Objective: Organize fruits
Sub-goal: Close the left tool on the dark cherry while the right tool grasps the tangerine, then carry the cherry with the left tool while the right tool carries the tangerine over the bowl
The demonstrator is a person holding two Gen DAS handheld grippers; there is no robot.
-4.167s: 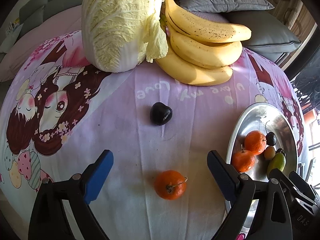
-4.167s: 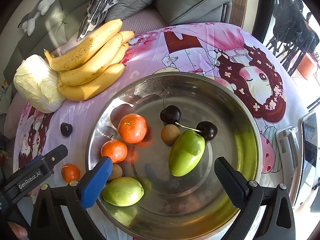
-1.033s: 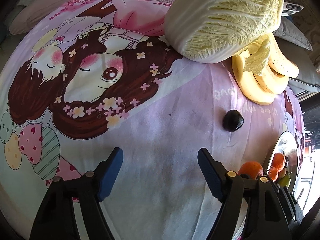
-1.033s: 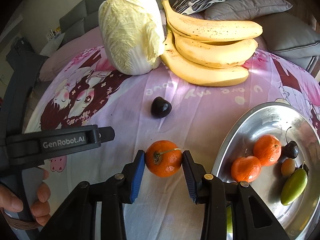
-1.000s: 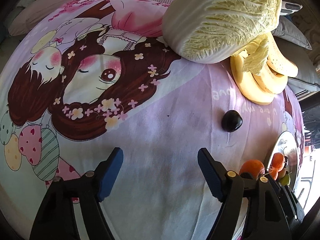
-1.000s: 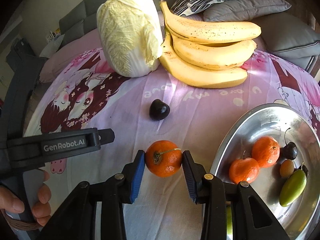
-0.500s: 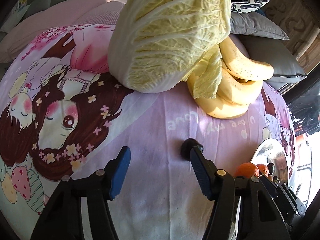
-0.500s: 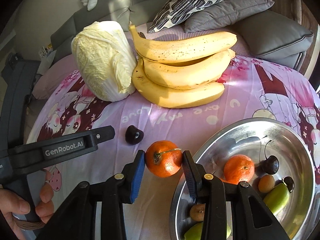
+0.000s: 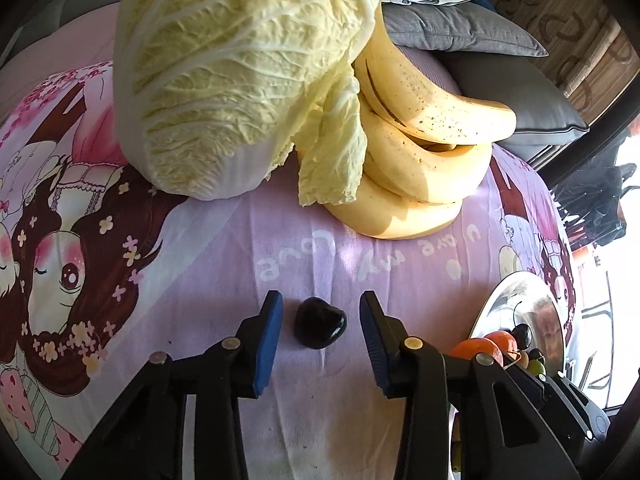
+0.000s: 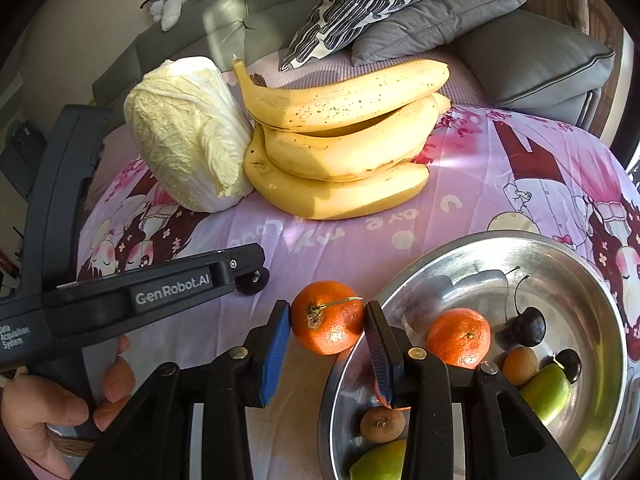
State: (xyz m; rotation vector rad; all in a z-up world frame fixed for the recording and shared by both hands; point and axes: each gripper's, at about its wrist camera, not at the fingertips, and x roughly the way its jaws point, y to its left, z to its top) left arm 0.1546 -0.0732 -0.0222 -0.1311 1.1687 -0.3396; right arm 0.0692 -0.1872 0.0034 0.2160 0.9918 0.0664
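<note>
My left gripper (image 9: 319,322) is open, its blue pads on either side of a dark cherry (image 9: 319,327) that lies on the pink cartoon cloth; a small gap shows on each side. The cherry also shows in the right wrist view (image 10: 253,281), half hidden behind the left gripper's body (image 10: 132,296). My right gripper (image 10: 326,322) is shut on an orange tangerine (image 10: 327,322) and holds it above the left rim of the steel bowl (image 10: 600,280). The bowl holds another tangerine (image 10: 458,337), two cherries, brown longans and green fruit.
A napa cabbage (image 9: 240,68) and a bunch of bananas (image 9: 420,148) lie on the cloth behind the cherry. Grey and patterned cushions (image 10: 440,20) sit on the sofa behind. The bowl's edge shows at the right of the left wrist view (image 9: 516,300).
My left gripper has swung right and forward and narrowed around the cherry. My right gripper has lifted the tangerine and carried it right, to the bowl's rim.
</note>
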